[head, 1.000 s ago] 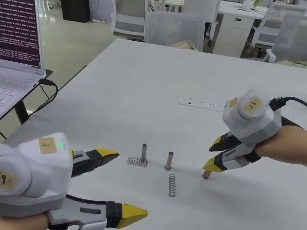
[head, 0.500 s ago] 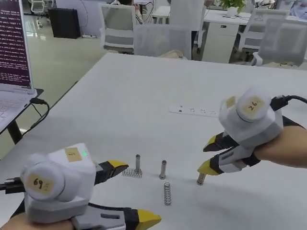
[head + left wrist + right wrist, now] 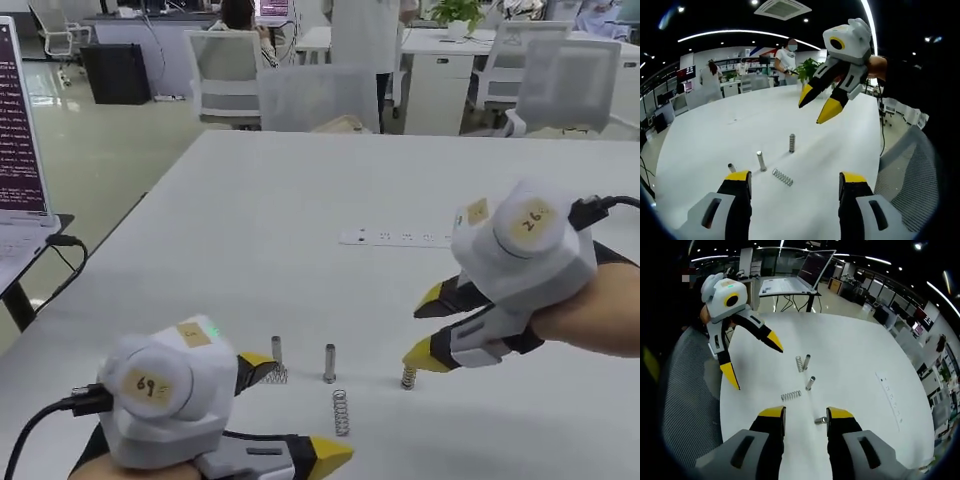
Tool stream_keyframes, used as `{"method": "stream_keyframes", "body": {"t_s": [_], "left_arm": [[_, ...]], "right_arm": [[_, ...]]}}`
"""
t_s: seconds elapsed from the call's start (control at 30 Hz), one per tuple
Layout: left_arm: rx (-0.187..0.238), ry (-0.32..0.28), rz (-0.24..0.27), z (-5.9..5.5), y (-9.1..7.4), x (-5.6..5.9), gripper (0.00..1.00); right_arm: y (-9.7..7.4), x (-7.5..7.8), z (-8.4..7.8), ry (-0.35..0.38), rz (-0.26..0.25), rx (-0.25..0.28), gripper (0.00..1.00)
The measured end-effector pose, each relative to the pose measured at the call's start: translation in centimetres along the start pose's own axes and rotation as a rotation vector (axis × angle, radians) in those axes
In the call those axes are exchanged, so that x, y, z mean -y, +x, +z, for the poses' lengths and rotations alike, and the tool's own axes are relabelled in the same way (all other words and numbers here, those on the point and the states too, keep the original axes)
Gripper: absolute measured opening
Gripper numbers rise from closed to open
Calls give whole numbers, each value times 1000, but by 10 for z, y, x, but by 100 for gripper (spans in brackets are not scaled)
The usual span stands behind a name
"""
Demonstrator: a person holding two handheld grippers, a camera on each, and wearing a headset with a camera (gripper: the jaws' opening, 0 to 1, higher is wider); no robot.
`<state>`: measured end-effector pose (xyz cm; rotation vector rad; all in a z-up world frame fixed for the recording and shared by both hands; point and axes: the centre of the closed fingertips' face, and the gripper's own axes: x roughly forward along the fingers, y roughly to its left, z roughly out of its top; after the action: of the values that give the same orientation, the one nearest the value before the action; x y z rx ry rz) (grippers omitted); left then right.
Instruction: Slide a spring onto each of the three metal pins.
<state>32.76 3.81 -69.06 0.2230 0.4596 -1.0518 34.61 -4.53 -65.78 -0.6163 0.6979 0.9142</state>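
Note:
Three short metal pins stand in a row on the white table. The right pin (image 3: 408, 377) wears a spring and stands just below my right gripper (image 3: 420, 330), which is open and holds nothing. It lies between that gripper's jaws in the right gripper view as the sprung pin (image 3: 821, 420). The middle pin (image 3: 329, 362) and left pin (image 3: 276, 349) are bare. One loose spring (image 3: 341, 412) lies in front of the middle pin. A second spring (image 3: 279, 375) lies by the left pin, beside the upper fingertip of my open left gripper (image 3: 295, 410).
A white power strip (image 3: 400, 238) lies on the table (image 3: 300, 200) behind the pins. A laptop (image 3: 12, 190) with its cable stands off the left edge. Office chairs (image 3: 310, 100) line the far edge.
The head camera has tilted up. My left gripper has moved forward until its upper tip is beside the spring at the left pin. The right gripper stays over the sprung pin.

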Motion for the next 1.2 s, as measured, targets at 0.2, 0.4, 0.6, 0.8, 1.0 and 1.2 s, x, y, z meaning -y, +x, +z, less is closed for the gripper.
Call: {"method": "stream_keyframes", "body": {"t_s": [0.2, 0.4, 0.6, 0.8, 1.0, 1.2], "left_arm": [[-32, -24, 4, -4, 16, -2, 66], [-70, -61, 8, -11, 34, -5, 63], [-89, -100, 14, -17, 45, -7, 61], [-116, -114, 28, -25, 53, -8, 60], [-141, -125, 43, -32, 57, -11, 58], [-158, -126, 52, -37, 62, -11, 57]], "right_arm": [[-3, -5, -7, 16, -1, 5, 30], [-7, -8, -15, 67, -5, 37, 31], [-8, -9, -31, 118, -13, 52, 31], [-13, -12, -37, 184, -24, 126, 32], [-14, -18, -54, 226, -24, 165, 34], [-15, -22, -72, 273, -35, 199, 37]]}}
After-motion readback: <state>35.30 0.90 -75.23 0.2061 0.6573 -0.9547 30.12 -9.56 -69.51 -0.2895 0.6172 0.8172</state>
